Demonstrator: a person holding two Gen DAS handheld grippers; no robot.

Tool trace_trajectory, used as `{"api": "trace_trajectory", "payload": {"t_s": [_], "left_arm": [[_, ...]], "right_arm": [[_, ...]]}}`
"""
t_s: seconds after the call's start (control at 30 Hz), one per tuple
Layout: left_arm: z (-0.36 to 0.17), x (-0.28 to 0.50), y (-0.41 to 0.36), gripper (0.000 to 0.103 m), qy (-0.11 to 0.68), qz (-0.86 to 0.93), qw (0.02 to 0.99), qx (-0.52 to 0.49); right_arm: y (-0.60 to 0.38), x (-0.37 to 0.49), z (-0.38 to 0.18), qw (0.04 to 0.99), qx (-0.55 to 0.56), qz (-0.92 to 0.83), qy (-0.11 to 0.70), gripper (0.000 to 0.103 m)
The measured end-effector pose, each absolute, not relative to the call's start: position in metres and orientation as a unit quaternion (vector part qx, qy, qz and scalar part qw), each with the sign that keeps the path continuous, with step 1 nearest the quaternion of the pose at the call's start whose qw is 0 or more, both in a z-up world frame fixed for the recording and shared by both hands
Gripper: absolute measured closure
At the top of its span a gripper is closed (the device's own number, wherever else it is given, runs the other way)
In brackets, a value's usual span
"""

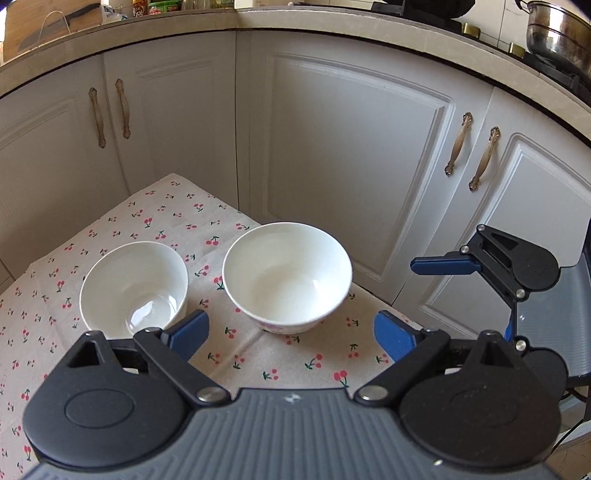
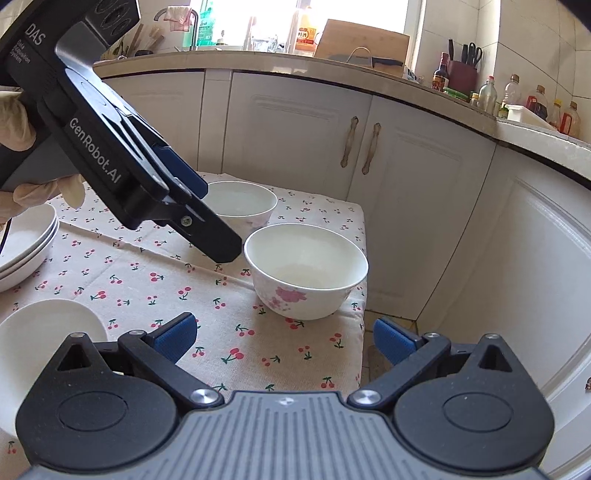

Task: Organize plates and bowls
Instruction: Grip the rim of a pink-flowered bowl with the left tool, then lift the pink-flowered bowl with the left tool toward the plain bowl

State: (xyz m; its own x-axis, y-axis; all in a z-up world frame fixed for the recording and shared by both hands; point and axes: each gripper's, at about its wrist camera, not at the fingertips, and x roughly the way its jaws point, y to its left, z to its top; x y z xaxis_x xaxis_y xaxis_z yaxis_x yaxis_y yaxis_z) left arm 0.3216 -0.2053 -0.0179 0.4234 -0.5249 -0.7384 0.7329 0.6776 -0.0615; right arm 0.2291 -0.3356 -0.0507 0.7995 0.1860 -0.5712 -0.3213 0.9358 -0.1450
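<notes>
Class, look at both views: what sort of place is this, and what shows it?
Most likely a home kitchen: cabinet doors under a countertop, a steel pot, sauce bottles, and a knife by a cutting board.

1. Right gripper point(image 2: 282, 341) low in the near foreground, blue pads spread wide, nothing between them; cherry-print tablecloth point(image 2: 147, 280) beneath.
2. Flowered bowl point(image 2: 306, 271) just beyond the pads, upright, empty, close to the cloth's right edge.
3. Second white bowl point(image 2: 245, 205) farther back, partly hidden behind the left gripper point(image 2: 207, 218).
4. Left gripper slanting down from upper left, held by a gloved hand point(image 2: 22, 162); jaw state unclear from this angle.
5. Stacked plates point(image 2: 26, 247) at the left edge; a small white dish point(image 2: 44, 332) nearer, bottom left.
6. White cabinets point(image 2: 295, 140) behind and right; bottles point(image 2: 535, 105) on the far-right counter.
</notes>
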Motion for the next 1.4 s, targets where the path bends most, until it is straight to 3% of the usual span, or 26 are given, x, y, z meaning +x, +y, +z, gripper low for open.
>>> {"api": "trace_trajectory", "payload": {"t_s": [0.43, 0.7, 0.93, 1.4], "left_arm": [[-0.043, 0.370, -0.243, 0.010, 0.390, -0.381, 0.824, 0.155], [-0.056, 0.384, -0.253, 0.021, 0.399, -0.383, 0.818, 0.161], [-0.060, 0.389, -0.256, 0.023, 0.402, -0.384, 0.814, 0.167], [-0.064, 0.394, -0.258, 0.026, 0.409, -0.394, 0.806, 0.168]], "right_arm": [[-0.345, 0.278, -0.071, 0.942, -0.103, 0.141, 0.285, 0.000], [-0.344, 0.290, -0.076, 0.942, -0.104, 0.153, 0.279, 0.008], [-0.345, 0.295, -0.077, 0.942, -0.098, 0.156, 0.279, 0.013], [-0.347, 0.297, -0.075, 0.942, -0.090, 0.157, 0.283, 0.013]]}}
